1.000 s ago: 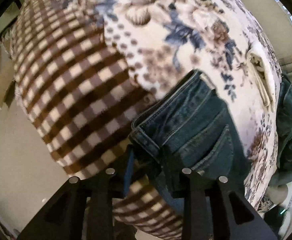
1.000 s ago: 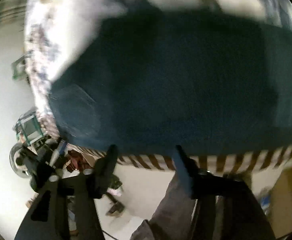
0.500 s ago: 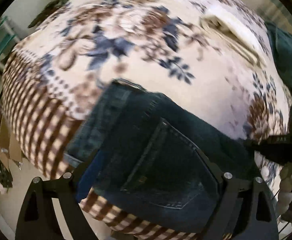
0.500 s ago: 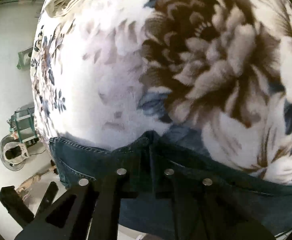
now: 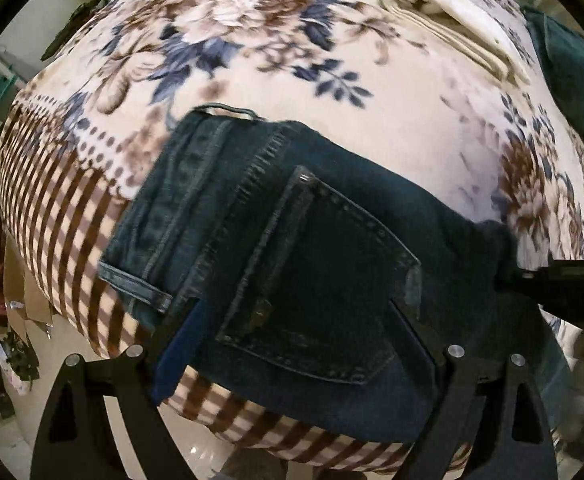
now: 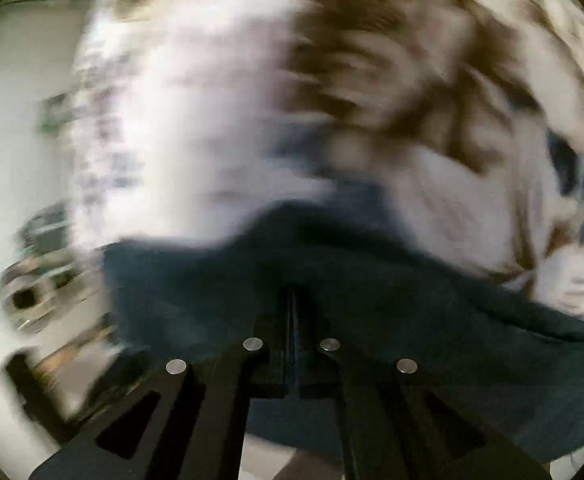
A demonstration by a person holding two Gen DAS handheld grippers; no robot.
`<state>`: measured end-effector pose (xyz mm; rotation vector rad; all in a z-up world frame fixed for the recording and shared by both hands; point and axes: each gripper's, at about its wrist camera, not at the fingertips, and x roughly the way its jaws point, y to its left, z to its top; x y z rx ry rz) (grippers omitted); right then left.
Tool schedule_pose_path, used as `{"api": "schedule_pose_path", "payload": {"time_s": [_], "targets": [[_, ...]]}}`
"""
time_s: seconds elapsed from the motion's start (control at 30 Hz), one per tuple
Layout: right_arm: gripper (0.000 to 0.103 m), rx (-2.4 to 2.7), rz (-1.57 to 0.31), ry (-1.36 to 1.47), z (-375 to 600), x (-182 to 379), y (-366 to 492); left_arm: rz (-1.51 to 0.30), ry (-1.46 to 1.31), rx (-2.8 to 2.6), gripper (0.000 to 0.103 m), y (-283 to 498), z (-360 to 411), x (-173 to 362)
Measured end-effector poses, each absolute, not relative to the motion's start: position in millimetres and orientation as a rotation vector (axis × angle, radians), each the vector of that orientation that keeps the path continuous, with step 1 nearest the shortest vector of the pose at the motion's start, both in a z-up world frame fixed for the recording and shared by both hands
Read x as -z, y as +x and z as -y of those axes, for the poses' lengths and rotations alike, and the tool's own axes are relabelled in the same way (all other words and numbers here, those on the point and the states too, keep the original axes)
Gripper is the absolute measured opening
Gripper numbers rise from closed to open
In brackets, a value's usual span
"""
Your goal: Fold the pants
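Dark blue jeans [image 5: 332,248] lie on a floral blanket [image 5: 251,40], waistband to the left and a back pocket facing up. My left gripper [image 5: 292,320] points down over that pocket, open wide, one finger on each side of it and neither pad pressing. In the blurred right wrist view my right gripper [image 6: 292,312] is shut, its pads pinching the near edge of the jeans [image 6: 412,288], which bunch up around the tips. The black body of the right gripper [image 5: 568,284] also shows at the right edge of the left wrist view.
A folded cream cloth [image 5: 452,28] lies at the back right of the blanket. A dark green garment [image 5: 572,72] sits beyond it. The blanket's brown checked border [image 5: 63,216] hangs over the edge above pale floor [image 5: 19,432] with clutter at left.
My left gripper let go of the waistband, opened wide and shifted over the back pocket. My right gripper came down and shut on the jeans' edge; its view is now smeared by motion.
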<state>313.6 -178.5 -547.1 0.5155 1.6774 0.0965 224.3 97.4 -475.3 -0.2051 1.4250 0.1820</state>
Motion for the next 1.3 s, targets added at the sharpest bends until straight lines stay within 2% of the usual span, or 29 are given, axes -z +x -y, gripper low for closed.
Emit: {"api": "schedule_pose_path", "payload": {"time_s": [0.07,0.17,0.23,0.27,0.3,0.6,0.77,0.87,0.9,0.93,1.03,1.2,1.3], "targets": [[0.000,-0.014,-1.603,0.664,205,549,308,-1.415,-0.169,-0.174,0.090,226,-88,471],[0.006,0.018,-1.462,0.821,245,515,284,-1.390,-0.113,-0.146,0.090,225,-65,461],[0.036,0.031,-1.394,0.899,284,492,251,-1.387,-0.095,-0.116,0.090,225,-47,457],[0.063,0.054,-1.376,0.933,305,485,229,-1.390,-0.085,-0.095,0.090,224,-33,456],[0.073,0.074,-1.364,0.957,323,481,214,-1.393,-0.076,-0.079,0.090,224,-22,456],[0.073,0.411,-1.309,1.084,529,475,46,-1.443,0.056,0.149,0.090,224,142,478],[0.073,0.304,-1.323,1.167,566,506,77,-1.473,0.140,0.120,0.090,248,197,519],[0.060,0.217,-1.421,1.168,557,542,116,-1.512,0.172,0.065,0.090,263,208,549],[0.053,0.219,-1.435,1.142,553,547,124,-1.519,0.178,0.050,0.093,266,208,555],[0.052,0.243,-1.449,1.094,552,555,135,-1.523,0.179,0.034,0.094,270,208,559],[0.051,0.263,-1.437,1.130,561,569,139,-1.514,0.171,0.003,0.095,278,207,558],[0.052,0.233,-1.395,1.155,565,551,125,-1.518,0.111,-0.031,0.095,286,204,539],[0.052,0.233,-1.391,1.292,563,550,117,-1.475,0.123,-0.010,0.095,275,219,518]]}}
